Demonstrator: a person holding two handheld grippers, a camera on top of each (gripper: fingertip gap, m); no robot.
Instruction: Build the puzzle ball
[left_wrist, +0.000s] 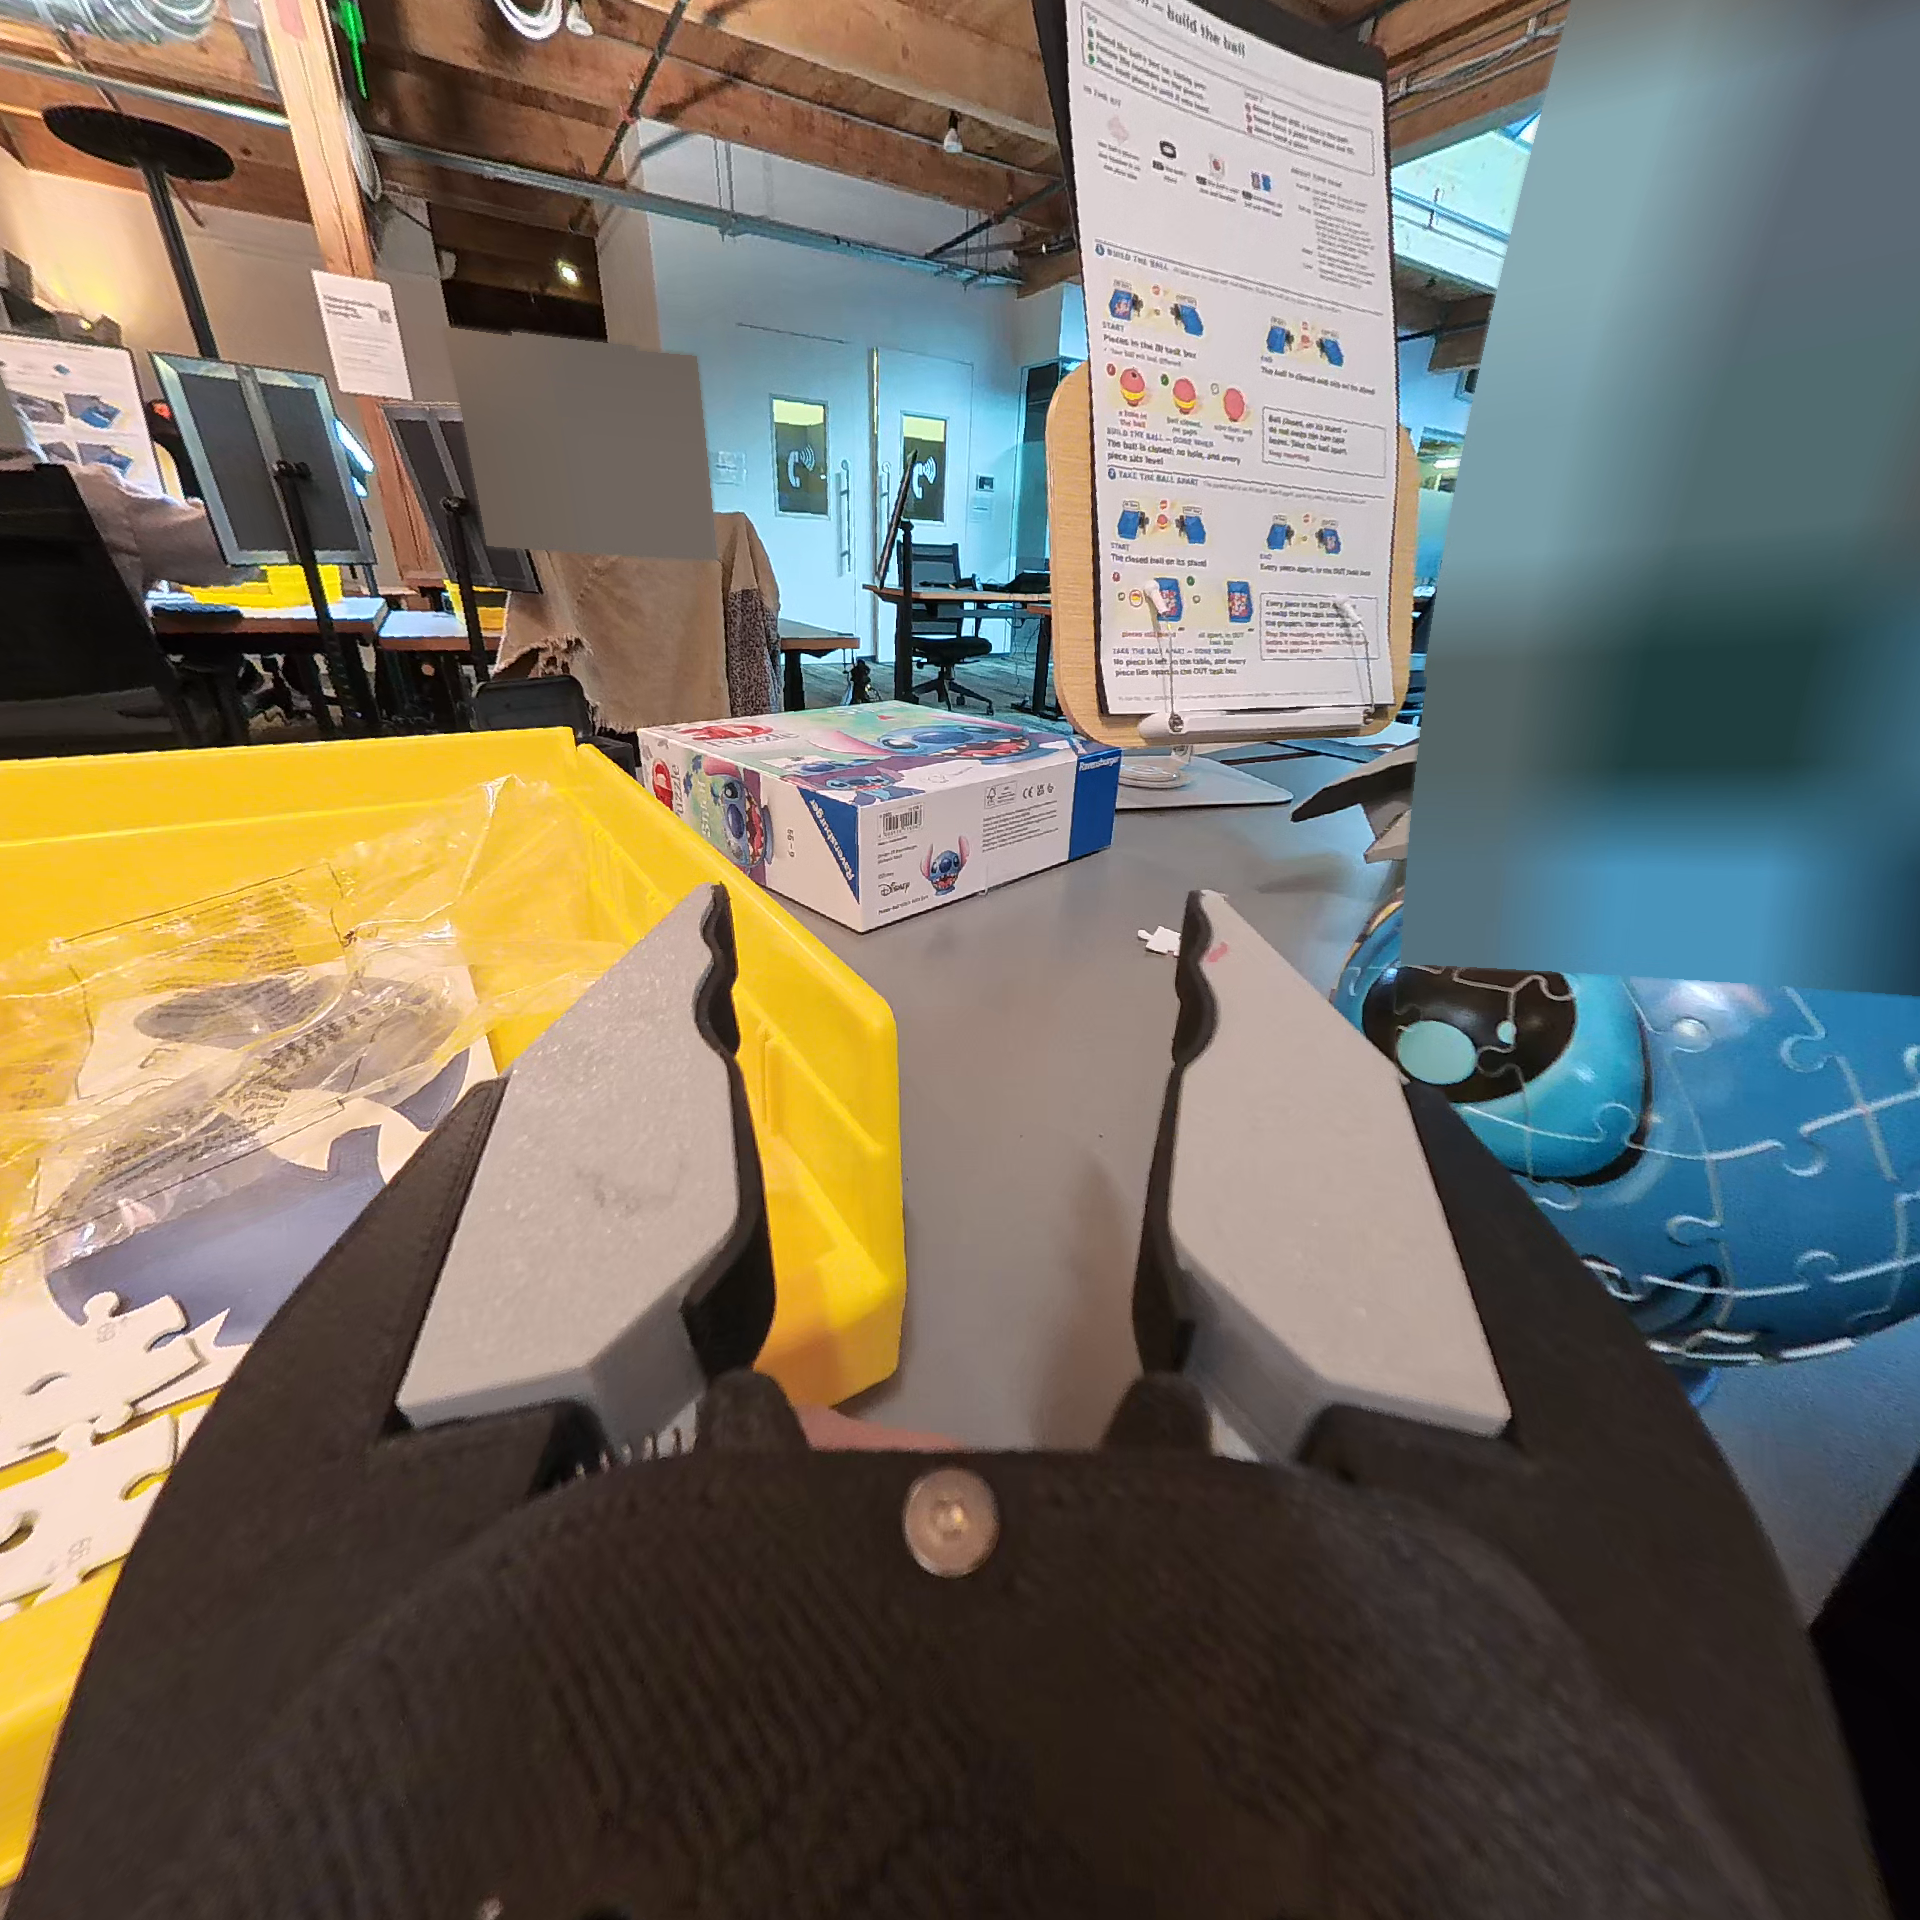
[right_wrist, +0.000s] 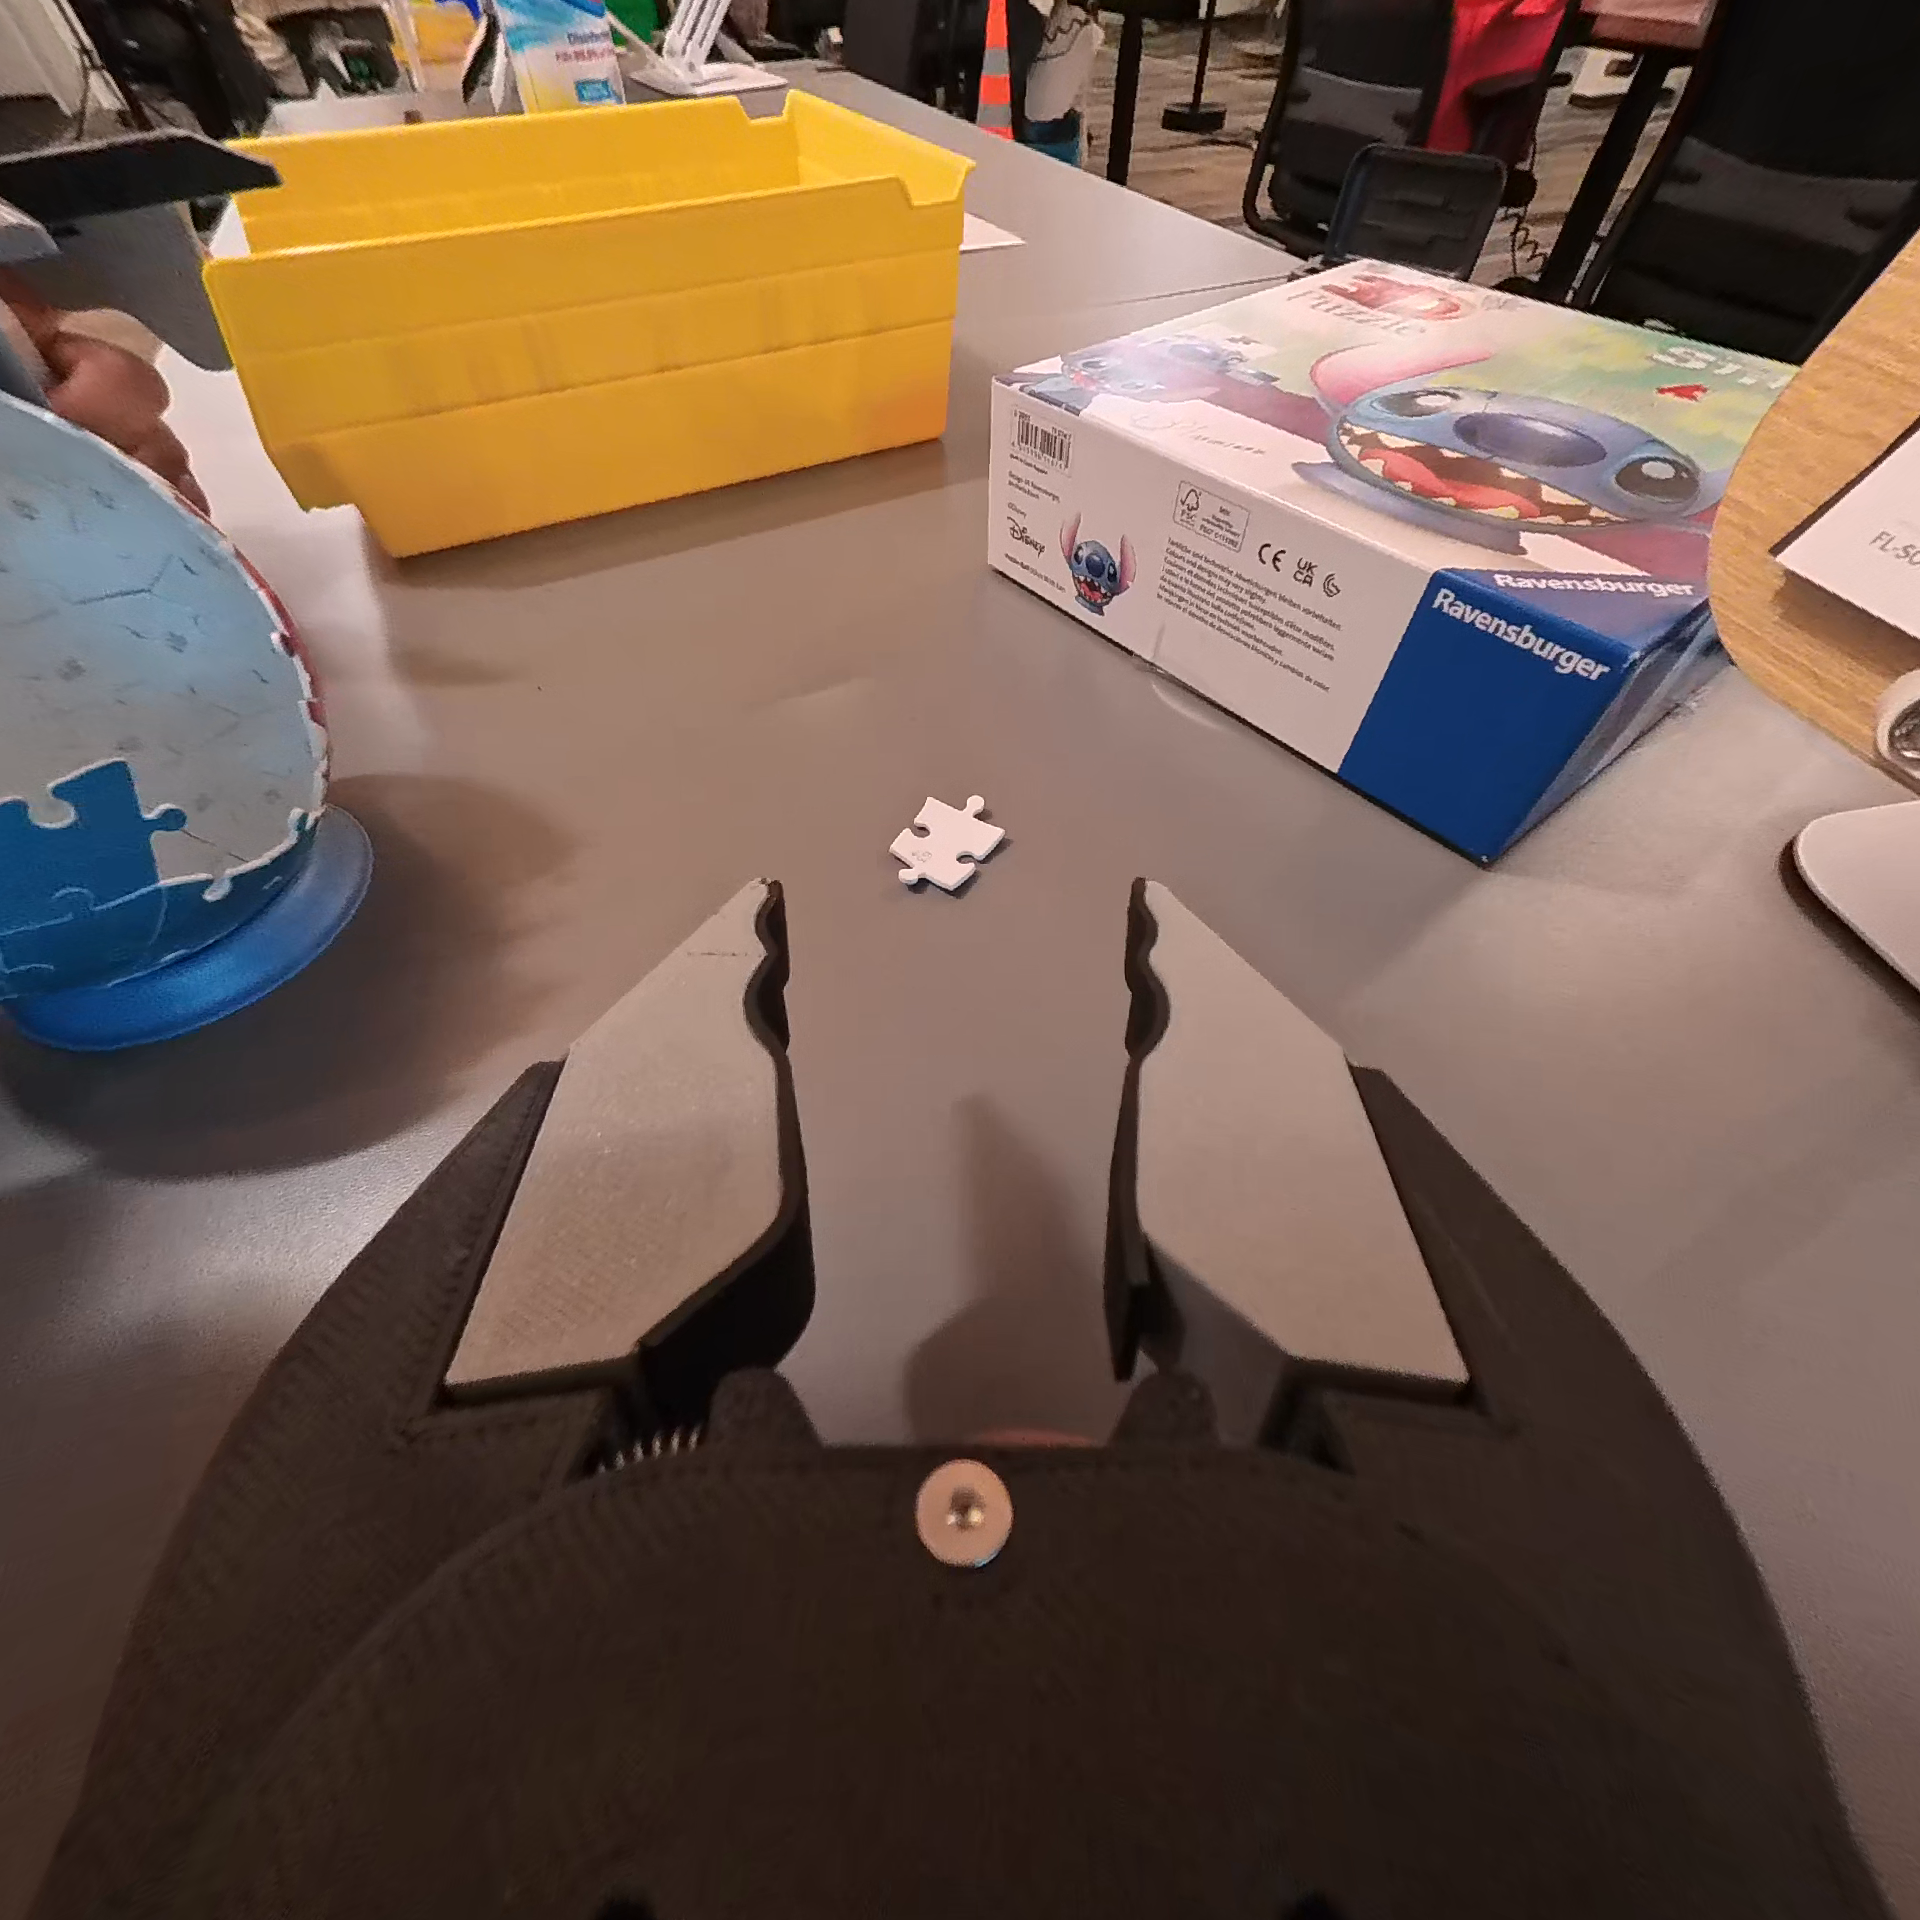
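Both tools spread, empty; my right tool (right_wrist: 956, 904) sits just short of the white puzzle piece (right_wrist: 948, 842). Piece lies flat on the tabletop (right_wrist: 727, 707), so I'd expect it to skid away when pinched.

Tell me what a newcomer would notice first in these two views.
The bright yellow bin at the far left of the grey table, with the colourful puzzle box to its right. Then the blue puzzle ball, partly built on its stand at the left edge, and one white puzzle piece lying alone just ahead of the open right gripper. The left gripper is open too, beside the bin.
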